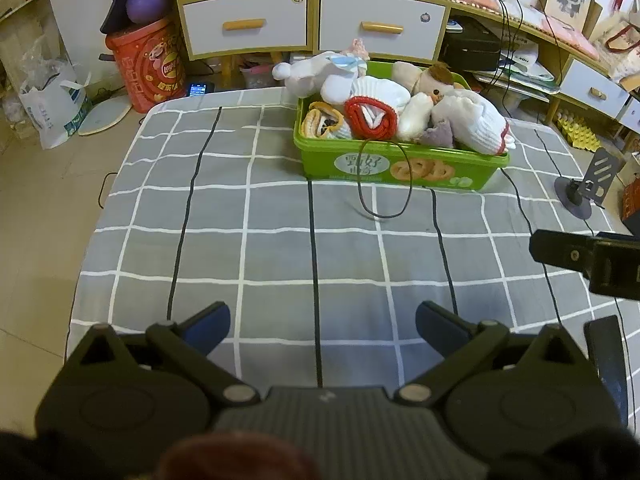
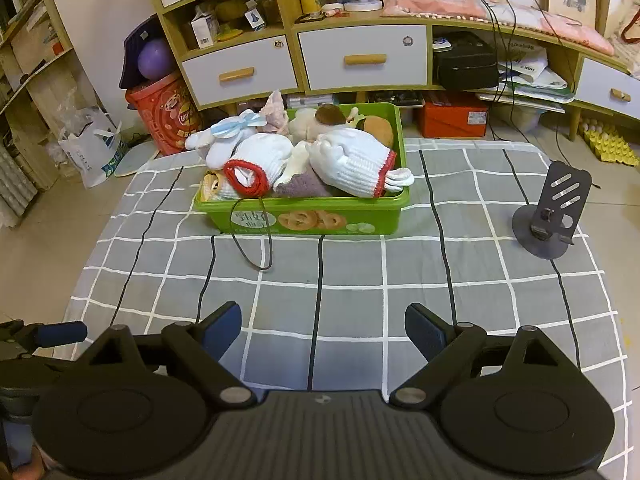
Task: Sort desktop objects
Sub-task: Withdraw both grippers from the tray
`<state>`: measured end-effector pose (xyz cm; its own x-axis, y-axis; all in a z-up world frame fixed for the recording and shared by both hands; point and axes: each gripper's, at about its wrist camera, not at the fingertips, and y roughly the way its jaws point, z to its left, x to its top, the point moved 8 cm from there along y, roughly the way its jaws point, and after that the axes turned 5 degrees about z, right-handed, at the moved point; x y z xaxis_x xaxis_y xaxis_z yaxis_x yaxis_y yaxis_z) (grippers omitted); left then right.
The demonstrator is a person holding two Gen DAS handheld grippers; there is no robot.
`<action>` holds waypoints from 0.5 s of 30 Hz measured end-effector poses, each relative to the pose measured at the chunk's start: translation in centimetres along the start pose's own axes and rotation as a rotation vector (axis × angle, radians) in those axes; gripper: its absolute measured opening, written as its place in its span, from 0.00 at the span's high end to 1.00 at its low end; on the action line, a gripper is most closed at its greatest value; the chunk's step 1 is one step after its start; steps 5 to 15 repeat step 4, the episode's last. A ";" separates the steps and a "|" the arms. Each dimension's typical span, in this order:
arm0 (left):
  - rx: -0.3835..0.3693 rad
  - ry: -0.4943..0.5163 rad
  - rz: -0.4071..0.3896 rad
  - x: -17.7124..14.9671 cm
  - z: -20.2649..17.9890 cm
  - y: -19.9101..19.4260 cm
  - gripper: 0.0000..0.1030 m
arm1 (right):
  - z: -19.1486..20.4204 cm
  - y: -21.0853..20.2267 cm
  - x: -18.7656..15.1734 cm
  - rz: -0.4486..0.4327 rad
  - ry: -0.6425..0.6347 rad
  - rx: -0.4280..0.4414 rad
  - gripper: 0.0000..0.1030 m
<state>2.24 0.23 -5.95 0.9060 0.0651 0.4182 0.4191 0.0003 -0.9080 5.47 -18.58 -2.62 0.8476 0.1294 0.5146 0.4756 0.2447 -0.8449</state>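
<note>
Both claws wide apart, empty: left claw [image 1: 323, 326], right claw [image 2: 323, 326], hovering over table [image 2: 360, 304]. Green box [image 2: 308, 216] heaped with gloves, plush at far side. Black cord [image 2: 256, 240] dangles out; risk: snagging cord drags contents out.

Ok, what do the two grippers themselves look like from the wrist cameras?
Both look alike. The left gripper and right gripper have matte black bodies with a ribbed centre panel, round black side housings and silver pivot pins on angled linkages. Their fingers carry dark blue pads. No cables or sleeves show on them.
</note>
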 end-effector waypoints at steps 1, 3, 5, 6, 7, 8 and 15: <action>0.000 0.001 -0.001 0.0 0.0 0.0 0.01 | 0.0 0.0 0.0 0.001 0.000 0.000 0.13; 0.003 0.002 -0.006 0.1 -0.1 0.1 0.01 | -0.1 0.2 -0.1 0.003 -0.001 -0.001 0.13; 0.005 0.001 -0.010 0.2 -0.1 0.2 0.01 | -0.1 0.3 -0.2 0.006 -0.001 -0.001 0.13; 0.005 0.001 -0.010 0.2 -0.1 0.2 0.01 | -0.1 0.3 -0.2 0.006 -0.001 -0.001 0.13; 0.005 0.001 -0.010 0.2 -0.1 0.2 0.01 | -0.1 0.3 -0.2 0.006 -0.001 -0.001 0.13; 0.005 0.001 -0.010 0.2 -0.1 0.2 0.01 | -0.1 0.3 -0.2 0.006 -0.001 -0.001 0.13; 0.005 0.001 -0.010 0.2 -0.1 0.2 0.01 | -0.1 0.3 -0.2 0.006 -0.001 -0.001 0.13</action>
